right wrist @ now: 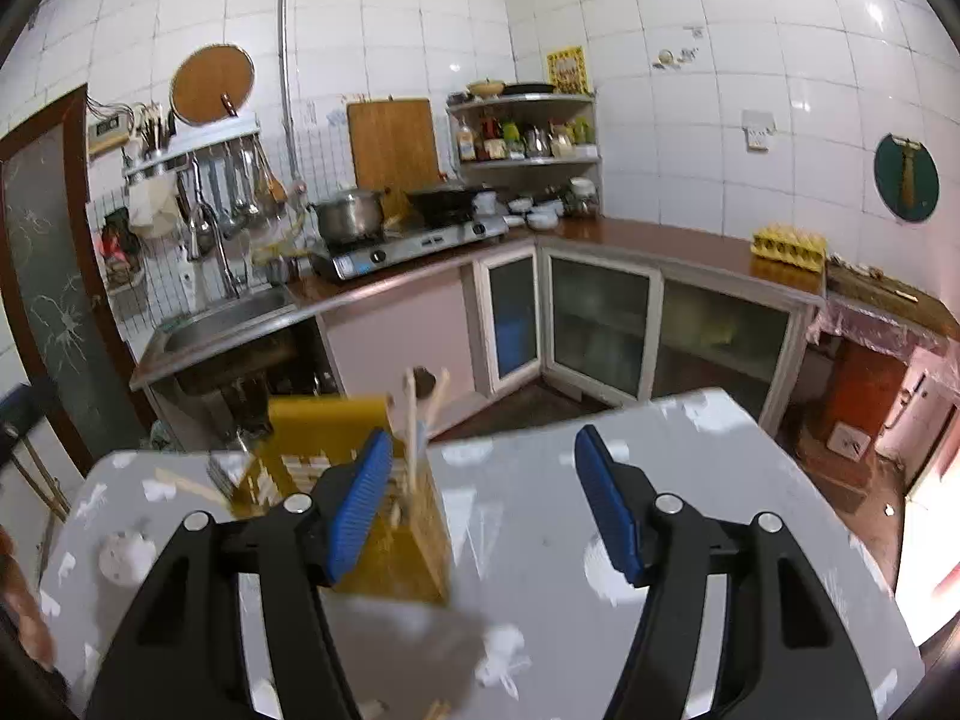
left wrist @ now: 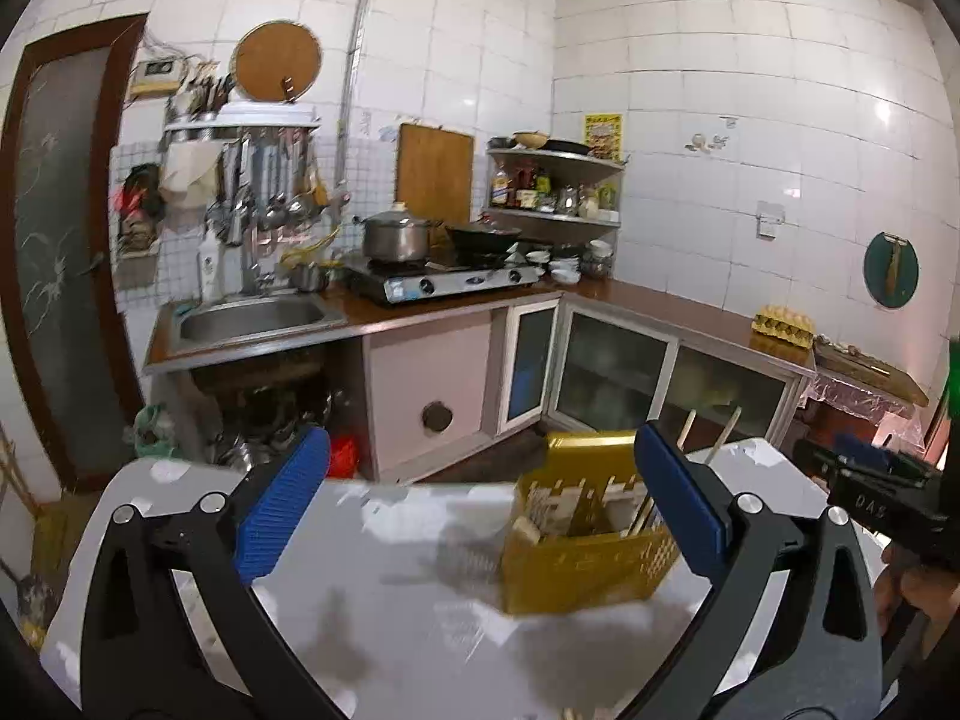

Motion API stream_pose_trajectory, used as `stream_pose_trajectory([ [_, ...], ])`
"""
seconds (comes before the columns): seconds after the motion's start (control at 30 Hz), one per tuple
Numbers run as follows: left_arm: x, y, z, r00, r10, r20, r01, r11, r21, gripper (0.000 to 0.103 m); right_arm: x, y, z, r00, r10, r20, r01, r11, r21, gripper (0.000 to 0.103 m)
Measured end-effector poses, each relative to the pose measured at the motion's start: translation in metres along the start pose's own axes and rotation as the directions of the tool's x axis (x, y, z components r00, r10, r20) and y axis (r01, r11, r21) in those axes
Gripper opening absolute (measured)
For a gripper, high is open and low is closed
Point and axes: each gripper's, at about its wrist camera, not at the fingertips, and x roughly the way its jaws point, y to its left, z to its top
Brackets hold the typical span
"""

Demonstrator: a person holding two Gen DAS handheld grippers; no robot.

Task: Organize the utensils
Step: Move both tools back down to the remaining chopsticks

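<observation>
The left claw (left wrist: 480,504) is hanging over the grey tabletop with white flecks (left wrist: 420,630), its blue ribbed pads (left wrist: 282,510) spread wide and gripping nothing; the right claw (right wrist: 483,504) is likewise standing released above the same tabletop (right wrist: 540,540), nothing between its pads (right wrist: 606,504). The yellow perforated plastic utensil basket (left wrist: 582,564) is sitting on the tabletop, in the left wrist view low and right of centre, its right side passing behind the right-hand pad; in the right wrist view the basket (right wrist: 360,480) is lying partly behind the left-hand pad. Pale wooden chopsticks (right wrist: 420,420) are standing upright in the basket, tilted slightly, their tips rising above its rim; more sticks are showing inside it, blurred. At the right edge of the left wrist view the right claw's black body (left wrist: 882,480) is appearing just beside the basket, a hand (left wrist: 906,594) holding it from below. Beyond the tabletop a steel sink (left wrist: 252,318), a gas stove with a lidded steel pot (left wrist: 396,237) and a yellow egg carton (right wrist: 789,246) are resting on the brown kitchen counter.
</observation>
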Motion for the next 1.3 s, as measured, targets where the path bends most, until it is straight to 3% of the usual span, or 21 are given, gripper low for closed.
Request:
stream_pose_trajectory([
  [0.27,-0.009,0.026,-0.053,0.993,0.077,-0.094,-0.077,0.997,0.002,0.098,0.008,-0.001,-0.067,0.993,-0.022,-0.113,0.021,1.000,-0.008,0.063],
  [0.5,0.006,0.035,-0.121,0.968,0.099,-0.231,-0.099,0.995,0.008,0.098,0.029,0.006,-0.126,0.974,-0.053,-0.221,0.048,0.998,-0.027,0.063],
  [0.77,0.022,0.039,-0.162,0.942,0.103,-0.320,-0.113,0.993,-0.014,0.098,0.047,0.013,-0.157,0.954,-0.087,-0.288,0.080,0.996,-0.038,0.063],
  [1.03,0.023,0.040,-0.174,0.938,0.125,-0.324,-0.135,0.991,-0.009,0.098,0.056,0.015,-0.168,0.938,-0.109,-0.329,0.108,0.994,-0.022,0.063],
  [1.3,0.034,0.038,-0.184,0.921,0.140,-0.362,-0.150,0.989,0.001,0.098,0.060,0.022,-0.175,0.919,-0.134,-0.370,0.134,0.991,-0.026,0.062],
])
